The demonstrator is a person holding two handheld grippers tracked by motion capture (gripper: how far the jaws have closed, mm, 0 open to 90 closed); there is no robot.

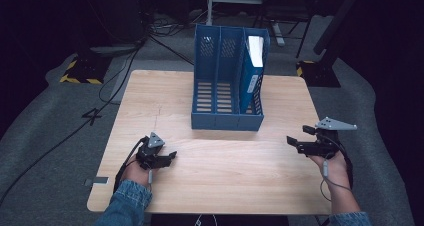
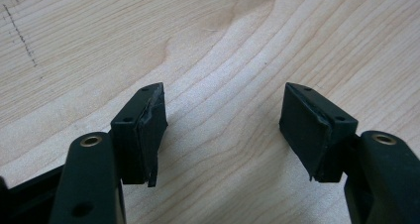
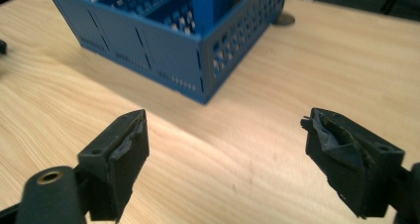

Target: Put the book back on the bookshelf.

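Observation:
A blue three-slot file rack stands at the middle back of the wooden table; its right slot holds a blue folder with a white face. My left gripper rests low on the table's front left, open, with bare wood between its pads. My right gripper hovers at the front right, open and empty, its jaws pointing left toward the rack's near corner.
The rack's left and middle slots hold nothing. Cables trail over the grey floor at the left. Dark stands with yellow-black bases sit beyond the table's far corners.

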